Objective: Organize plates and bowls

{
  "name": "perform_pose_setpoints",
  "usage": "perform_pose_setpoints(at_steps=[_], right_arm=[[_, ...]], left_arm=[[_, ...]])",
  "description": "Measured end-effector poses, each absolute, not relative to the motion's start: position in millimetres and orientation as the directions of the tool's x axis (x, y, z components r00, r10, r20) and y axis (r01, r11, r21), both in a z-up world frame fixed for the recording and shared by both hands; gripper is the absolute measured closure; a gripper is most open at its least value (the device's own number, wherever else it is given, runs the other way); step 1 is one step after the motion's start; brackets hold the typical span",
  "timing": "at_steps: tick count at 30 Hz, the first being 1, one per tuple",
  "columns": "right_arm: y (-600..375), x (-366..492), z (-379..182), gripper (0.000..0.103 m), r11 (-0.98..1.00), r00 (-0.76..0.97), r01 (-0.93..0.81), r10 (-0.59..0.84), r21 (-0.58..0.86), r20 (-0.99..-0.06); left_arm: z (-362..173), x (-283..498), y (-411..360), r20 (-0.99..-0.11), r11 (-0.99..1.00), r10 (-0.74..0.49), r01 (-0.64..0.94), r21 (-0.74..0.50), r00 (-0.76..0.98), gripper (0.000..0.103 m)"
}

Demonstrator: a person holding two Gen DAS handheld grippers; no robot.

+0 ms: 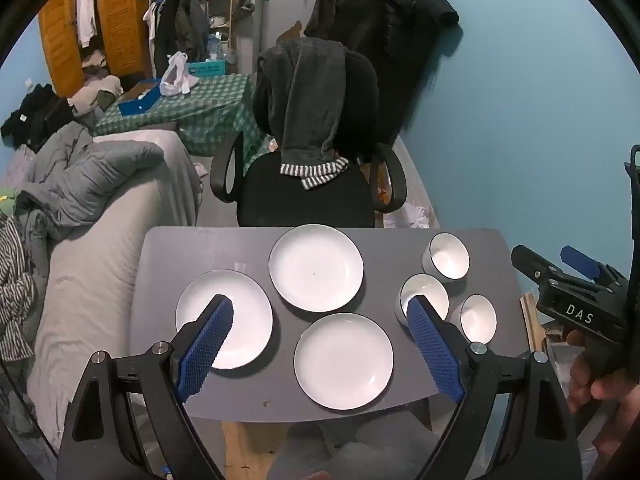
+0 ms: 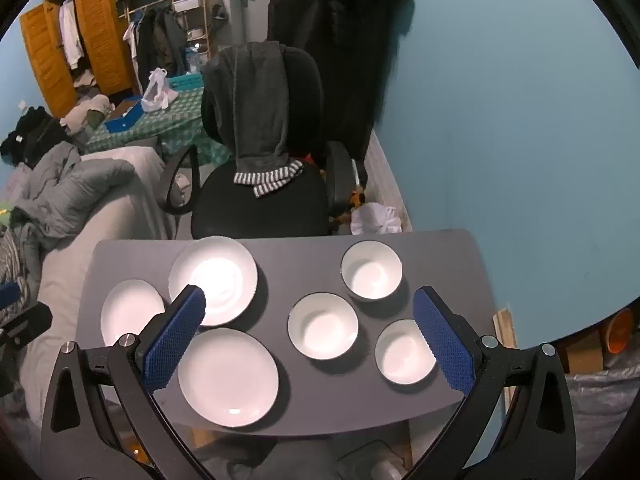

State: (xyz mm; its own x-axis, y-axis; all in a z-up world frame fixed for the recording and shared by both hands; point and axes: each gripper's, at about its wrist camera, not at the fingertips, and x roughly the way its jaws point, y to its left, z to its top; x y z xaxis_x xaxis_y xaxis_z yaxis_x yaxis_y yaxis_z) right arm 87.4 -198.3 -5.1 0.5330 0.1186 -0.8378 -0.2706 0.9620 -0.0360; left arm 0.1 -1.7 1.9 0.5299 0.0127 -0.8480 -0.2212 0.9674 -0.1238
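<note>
Right wrist view shows the crockery spread singly over my grey desk [image 2: 280, 264]: three white plates on the left half, namely the near plate [image 2: 228, 376] at lower centre, the far plate [image 2: 213, 280] above it and the left plate [image 2: 130, 312] at the desk's left edge, and three bowls on the right half, the middle bowl [image 2: 322, 326], the far bowl [image 2: 371, 275] and the near bowl [image 2: 404, 351]. None of it is stacked, so I judge the sorting not yet begun. My right tongs [image 2: 308, 320] hang above the desk, spread wide and empty; my left tongs [image 1: 320, 320] are likewise splayed full and hold nothing, hovering over the plates. The risks I see: a shallow plate gives the pads only a thin rim, so a skewed pinch could let it tip and clatter; the near plate and near bowl sit close to the desk's front edge, so a nudge could send either off; the bowls stand near each other, so a wide jaw could knock a neighbour. With both tongs so close together over a small desk, they could collide.
</note>
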Motion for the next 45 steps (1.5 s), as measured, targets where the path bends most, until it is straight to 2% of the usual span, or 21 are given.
perform_pose_setpoints(at_steps=[13,45], right_arm=[[-195.2,84.8,-4.9,0.002,0.962,0.541,-0.269,0.124,-0.032,-0.832],[-189.8,83.4,-10.6,0.002,0.965,0.532,-0.260,0.123,-0.023,-0.838]], left_arm=[[0.3,-6.0,3.6,-0.840,0.969,-0.056,-0.175,-0.176,0.539,0.013],[-7.2,-1.8,16.1,-0.843,0.962,-0.103,-0.163,-0.220,0.527,0.013]])
